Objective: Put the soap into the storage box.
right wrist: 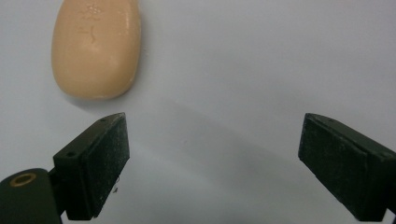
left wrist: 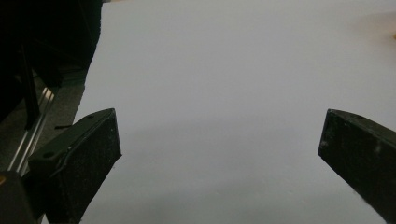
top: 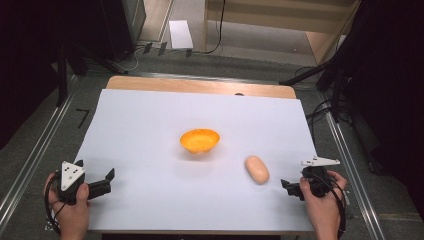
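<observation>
Two wide-open, empty matte-black claws (left wrist: 219, 158) (right wrist: 212, 163); smooth oval peach soap (right wrist: 95, 46), glossy round orange bowl (top: 200, 140).

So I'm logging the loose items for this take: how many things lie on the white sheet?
2. An orange bowl sits near the middle of the white sheet; a peach soap bar lies to its right, just ahead of the right gripper.

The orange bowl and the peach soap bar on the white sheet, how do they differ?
The orange bowl is round, hollow and bright orange; the soap bar is a solid, pale peach oval. The bowl stands upright near the middle of the white sheet; the soap bar lies flat, nearer the right gripper. The bowl looks wider than the soap bar. Both rest untouched on the sheet.
</observation>
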`<state>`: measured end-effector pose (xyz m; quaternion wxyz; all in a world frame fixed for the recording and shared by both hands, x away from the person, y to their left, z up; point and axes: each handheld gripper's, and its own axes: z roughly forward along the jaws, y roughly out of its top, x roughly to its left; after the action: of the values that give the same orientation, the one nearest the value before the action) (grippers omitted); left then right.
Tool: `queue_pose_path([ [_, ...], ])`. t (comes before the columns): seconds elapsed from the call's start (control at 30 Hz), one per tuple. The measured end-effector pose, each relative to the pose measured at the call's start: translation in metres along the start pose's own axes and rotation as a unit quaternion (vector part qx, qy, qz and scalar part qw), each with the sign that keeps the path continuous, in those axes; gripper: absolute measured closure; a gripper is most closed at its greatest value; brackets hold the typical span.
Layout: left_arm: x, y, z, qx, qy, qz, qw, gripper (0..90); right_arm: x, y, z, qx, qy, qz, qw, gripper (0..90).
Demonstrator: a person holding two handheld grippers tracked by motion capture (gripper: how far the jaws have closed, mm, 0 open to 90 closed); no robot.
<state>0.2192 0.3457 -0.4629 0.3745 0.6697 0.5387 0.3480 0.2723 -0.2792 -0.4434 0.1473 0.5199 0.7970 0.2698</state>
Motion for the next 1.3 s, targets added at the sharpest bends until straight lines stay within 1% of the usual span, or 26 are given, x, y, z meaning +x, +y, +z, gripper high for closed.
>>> queue_pose_path([
  [0.07, 0.0, 0.0, 0.0, -0.001, 0.003, 0.001, 1.0, 0.0, 0.007, 0.006, 0.003, 0.004, 0.003, -0.007, 1.0, 9.2],
  [0.1, -0.001, 0.0, 0.0, -0.001, 0.003, 0.002, 1.0, 0.0, 0.007, 0.006, 0.003, 0.004, 0.003, -0.007, 1.0, 9.2],
  [0.23, -0.001, 0.0, 0.0, -0.001, 0.0, 0.004, 1.0, 0.0, 0.015, 0.014, 0.007, 0.01, 0.01, -0.01, 0.9999, 9.5],
  [0.3, -0.001, 0.0, 0.0, 0.002, 0.0, 0.006, 1.0, 0.0, 0.019, 0.018, 0.01, 0.012, 0.01, -0.016, 0.9997, 9.5],
  [0.4, -0.002, 0.0, 0.001, 0.002, 0.001, 0.01, 0.9999, 0.0, 0.025, 0.024, 0.012, 0.014, 0.015, -0.019, 0.9996, 9.5],
  [0.43, -0.002, 0.0, 0.001, 0.003, 0.001, 0.01, 0.9999, 0.0, 0.029, 0.028, 0.014, 0.016, 0.017, -0.023, 0.9995, 9.5],
  [0.5, -0.002, 0.0, 0.001, 0.003, 0.0, 0.01, 0.9999, 0.0, 0.031, 0.029, 0.015, 0.018, 0.019, -0.027, 0.9993, 9.5],
  [0.53, -0.002, 0.0, 0.001, 0.003, 0.0, 0.01, 0.9999, 0.0, 0.035, 0.033, 0.017, 0.017, 0.021, -0.032, 0.9991, 9.5],
  [0.63, -0.002, 0.0, 0.001, 0.004, 0.0, 0.01, 0.9999, 0.0, 0.041, 0.037, 0.021, 0.02, 0.024, -0.034, 0.9989, 9.5],
  [0.7, -0.002, 0.0, 0.001, 0.004, -0.001, 0.009, 0.9999, 0.0, 0.043, 0.039, 0.022, 0.021, 0.025, -0.037, 0.9988, 9.5],
  [0.8, -0.002, 0.001, 0.001, 0.007, 0.001, 0.011, 0.9999, 0.0, 0.048, 0.042, 0.026, 0.027, 0.026, -0.039, 0.9985, 9.6],
  [0.93, -0.003, 0.001, 0.002, 0.01, 0.0, 0.011, 0.9999, 0.0, 0.055, 0.046, 0.032, 0.028, 0.028, -0.043, 0.9983, 9.8],
  [1.03, -0.003, 0.001, 0.002, 0.011, 0.001, 0.012, 0.9999, 0.0, 0.061, 0.049, 0.038, 0.035, 0.019, -0.05, 0.998, 10.5],
  [1.17, -0.003, 0.001, 0.002, 0.011, -0.002, 0.013, 0.9999, 0.0, 0.066, 0.053, 0.042, 0.039, 0.02, -0.048, 0.9979, 11.6],
  [1.3, -0.003, 0.001, 0.003, 0.011, -0.003, 0.014, 0.9998, 0.0, 0.069, 0.055, 0.046, 0.04, 0.02, -0.046, 0.9979, 12.9],
])
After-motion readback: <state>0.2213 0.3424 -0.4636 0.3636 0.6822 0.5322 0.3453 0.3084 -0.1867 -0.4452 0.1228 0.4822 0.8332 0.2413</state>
